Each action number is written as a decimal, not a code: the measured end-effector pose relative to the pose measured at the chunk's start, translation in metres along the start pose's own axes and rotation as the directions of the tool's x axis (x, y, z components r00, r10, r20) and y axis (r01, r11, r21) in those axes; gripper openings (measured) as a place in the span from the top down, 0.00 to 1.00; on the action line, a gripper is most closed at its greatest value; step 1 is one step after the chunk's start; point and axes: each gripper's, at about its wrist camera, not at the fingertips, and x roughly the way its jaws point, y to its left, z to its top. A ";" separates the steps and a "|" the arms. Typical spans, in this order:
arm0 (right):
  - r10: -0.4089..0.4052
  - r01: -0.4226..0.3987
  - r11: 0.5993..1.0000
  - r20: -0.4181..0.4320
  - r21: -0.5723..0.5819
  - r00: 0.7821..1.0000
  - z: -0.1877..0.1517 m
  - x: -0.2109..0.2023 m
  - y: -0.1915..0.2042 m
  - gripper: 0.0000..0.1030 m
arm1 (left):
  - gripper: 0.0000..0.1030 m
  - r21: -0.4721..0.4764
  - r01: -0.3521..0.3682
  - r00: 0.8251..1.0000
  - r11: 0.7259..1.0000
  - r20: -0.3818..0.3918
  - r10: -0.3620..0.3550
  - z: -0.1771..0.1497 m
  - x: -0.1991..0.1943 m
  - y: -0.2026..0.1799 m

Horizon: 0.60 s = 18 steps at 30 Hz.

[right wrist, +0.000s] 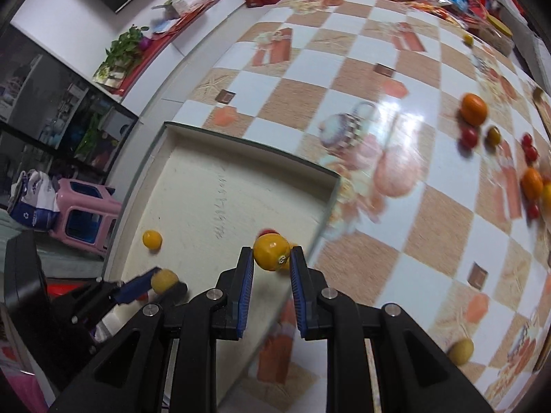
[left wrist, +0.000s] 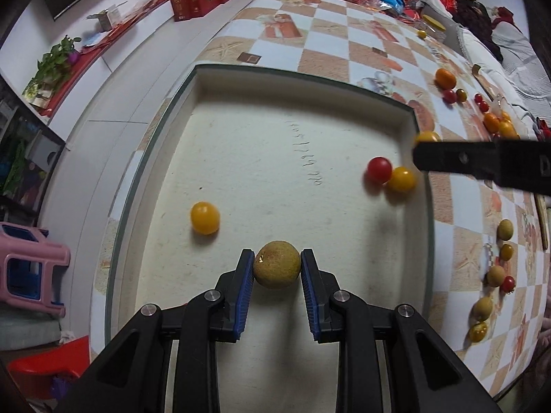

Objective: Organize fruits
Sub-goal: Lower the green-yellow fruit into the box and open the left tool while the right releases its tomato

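Fingers of our left gripper pinch a brownish round fruit at bottom centre, over the white tray. Our right gripper clamps a yellow tomato at the tray's right edge. Tray holds a yellow tomato left, red tomato and another yellow one right.

Both fisheye views are evenly bright and bend strongly toward dark corners. In the right wrist view a white glare sits on the tablecloth at two o'clock, with motion blur around it. Soft shadows lie under the fruits in the tray.
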 end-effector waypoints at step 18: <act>-0.071 0.067 0.996 -0.064 -0.056 0.995 0.028 0.056 0.015 0.73 | 0.23 0.013 -0.065 0.998 0.998 0.003 0.065 -0.002 0.007 0.008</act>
